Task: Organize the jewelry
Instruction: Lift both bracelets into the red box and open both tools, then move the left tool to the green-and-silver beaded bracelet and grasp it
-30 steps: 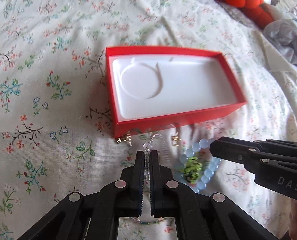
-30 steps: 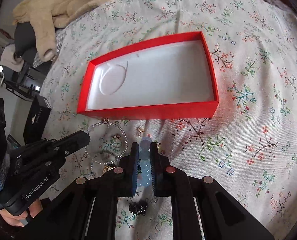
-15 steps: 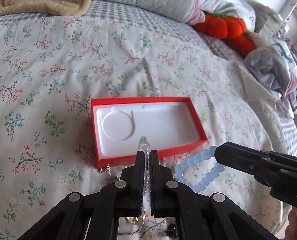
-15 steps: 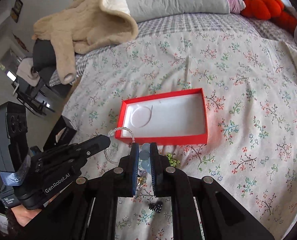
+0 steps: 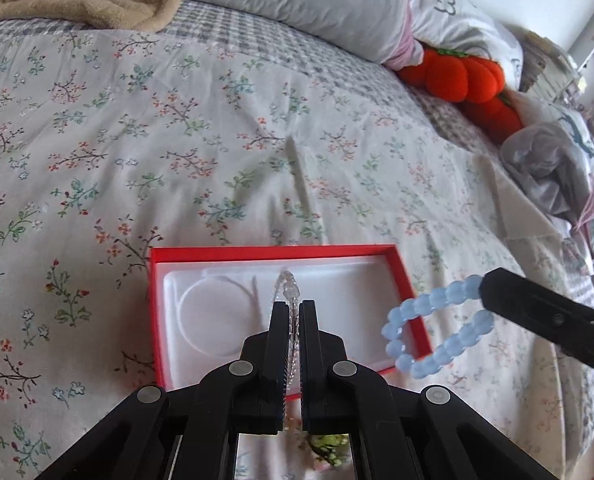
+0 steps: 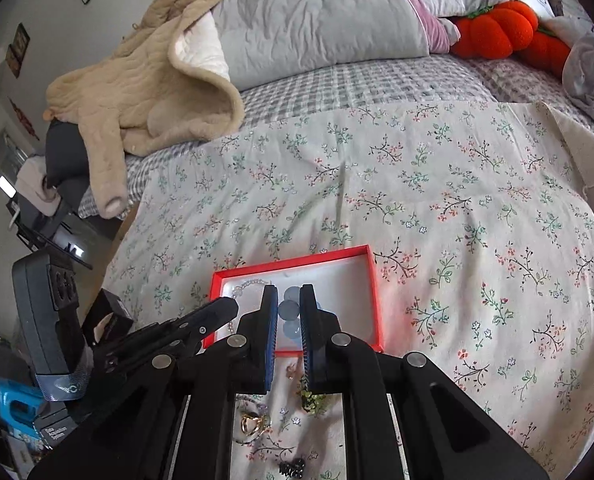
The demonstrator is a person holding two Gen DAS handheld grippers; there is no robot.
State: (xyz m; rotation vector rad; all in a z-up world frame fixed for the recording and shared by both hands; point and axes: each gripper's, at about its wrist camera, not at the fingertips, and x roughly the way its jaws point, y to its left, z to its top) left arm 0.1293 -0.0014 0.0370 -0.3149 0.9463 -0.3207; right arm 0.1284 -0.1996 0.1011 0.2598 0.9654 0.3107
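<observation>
Left wrist view, my left gripper (image 5: 293, 312): jaws pinched tight on the clear bead bracelet (image 5: 289, 292), whose loop pokes out over the red box (image 5: 273, 253).
Left wrist view, blue bracelet (image 5: 437, 324): dangles from my right gripper's tip, over the box's right corner.
Right wrist view, my right gripper (image 6: 288, 308): jaws nearly closed, clamping blue beads.
Right wrist view, bedspread (image 6: 457, 216): a gold ring (image 6: 251, 426), a green piece (image 6: 311, 398) and a dark clip (image 6: 293, 468) lie in front of the box.
</observation>
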